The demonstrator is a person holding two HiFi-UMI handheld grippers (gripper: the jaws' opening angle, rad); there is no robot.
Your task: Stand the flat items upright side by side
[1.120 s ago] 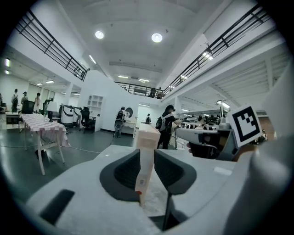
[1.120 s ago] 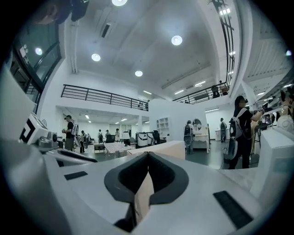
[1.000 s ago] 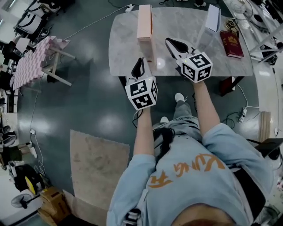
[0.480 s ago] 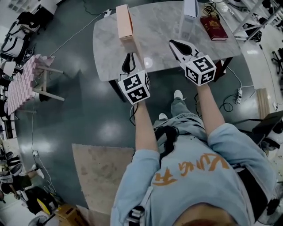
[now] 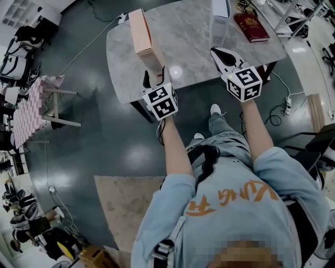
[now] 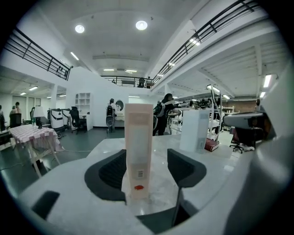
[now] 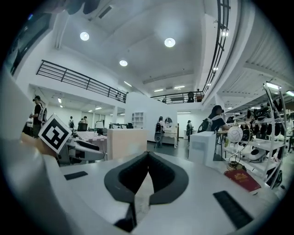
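Observation:
A tall pink box (image 5: 140, 32) stands upright on the marble table (image 5: 183, 47), towards its left side. My left gripper (image 5: 154, 77) is at its near end with jaws that have just been opening. In the left gripper view the pink box (image 6: 138, 147) rises between the wide jaws of the left gripper (image 6: 146, 160), and neither pad presses on it. A white box (image 5: 220, 13) stands upright at the far right, with a red book (image 5: 253, 26) lying flat beside it. My right gripper (image 5: 222, 55) is shut and empty over the table's near right edge.
The right gripper view shows the pink box (image 7: 126, 142), the white box (image 7: 202, 147) and the red book (image 7: 242, 180) beyond its shut jaws. A small pink-checked table (image 5: 26, 112) stands on the floor to the left. Shelves and cables lie to the right.
The left gripper's jaws have gone from nearly shut to wide open at the pink box's near end. Both grippers have drawn back towards the table's near edge.

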